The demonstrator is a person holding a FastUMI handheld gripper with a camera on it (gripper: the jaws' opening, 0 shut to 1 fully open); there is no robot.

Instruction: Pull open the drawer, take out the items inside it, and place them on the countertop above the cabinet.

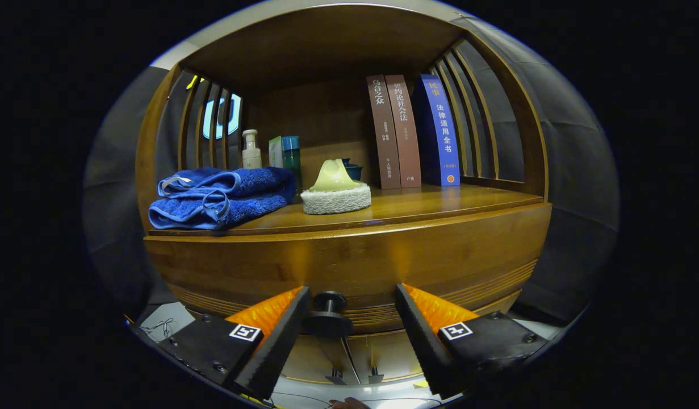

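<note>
A wooden cabinet faces me, its drawer front (349,264) closed below the countertop (428,204). A dark round knob (328,314) juts from the drawer front and sits between my fingers, closer to the left finger. My gripper (352,301) is open, with a gap on each side of the knob and neither finger touching it. The inside of the drawer is hidden.
On the countertop lie a folded blue towel (221,196) at the left and a pale scrubber with a green handle (335,190) in the middle. Bottles (270,150) stand behind them; three upright books (411,130) stand at the right. Slatted wooden sides (474,119) and a roof enclose it.
</note>
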